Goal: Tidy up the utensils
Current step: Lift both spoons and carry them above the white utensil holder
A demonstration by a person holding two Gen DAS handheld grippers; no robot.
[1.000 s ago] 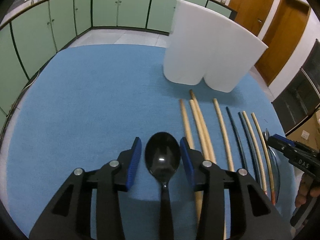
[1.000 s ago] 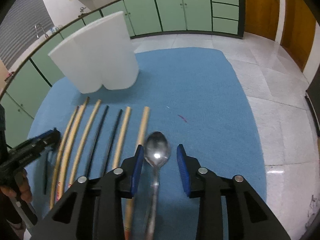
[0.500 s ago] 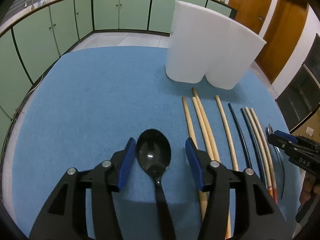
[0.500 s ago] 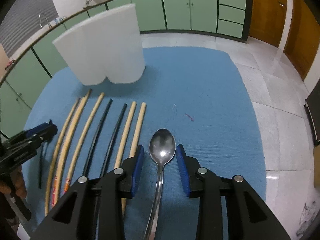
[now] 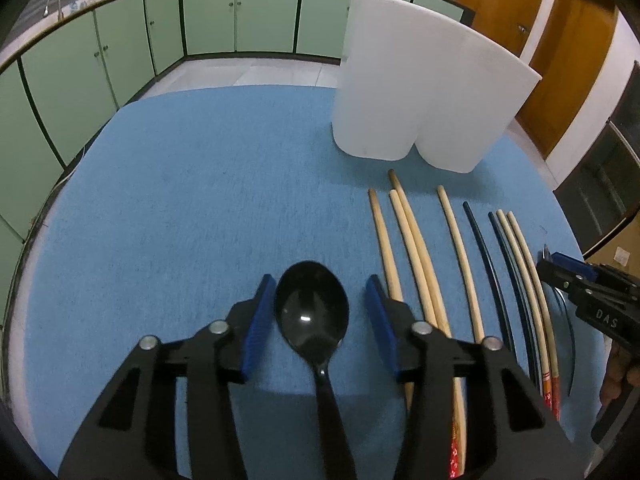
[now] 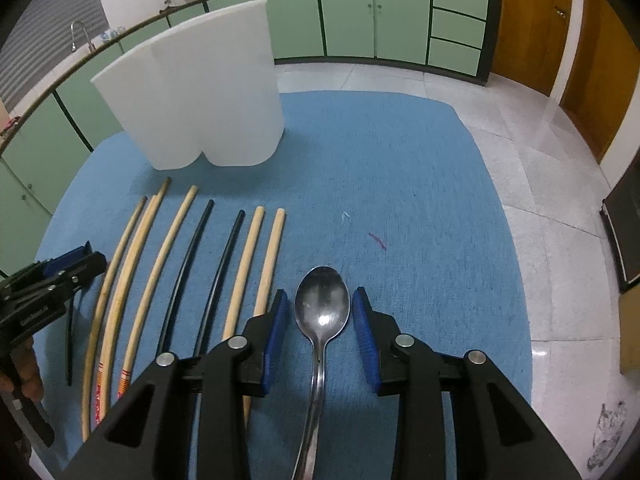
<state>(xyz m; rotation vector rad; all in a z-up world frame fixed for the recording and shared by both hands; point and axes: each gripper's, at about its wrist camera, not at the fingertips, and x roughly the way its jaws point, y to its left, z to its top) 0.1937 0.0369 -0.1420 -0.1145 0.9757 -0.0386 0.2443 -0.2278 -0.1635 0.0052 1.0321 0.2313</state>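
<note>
A black spoon (image 5: 312, 316) lies on the blue mat between the open fingers of my left gripper (image 5: 320, 314); its bowl touches neither pad. A steel spoon (image 6: 322, 312) lies between the open fingers of my right gripper (image 6: 320, 316). Several wooden chopsticks (image 5: 416, 252) and two black ones (image 5: 486, 256) lie in a row between the two spoons; they also show in the right wrist view (image 6: 244, 264). A white two-part holder (image 5: 424, 84) stands upright behind them, and shows in the right wrist view (image 6: 200, 100).
The blue mat (image 5: 180, 200) covers a round table. The other gripper shows at the edge of each view: the right one (image 5: 588, 300) and the left one (image 6: 48, 284). Green cabinets and wooden doors stand beyond the tiled floor (image 6: 540, 152).
Both grippers have drawn back and risen a little from the spoons. The left jaws have opened wider. The holder looks nearer and more upright in both views.
</note>
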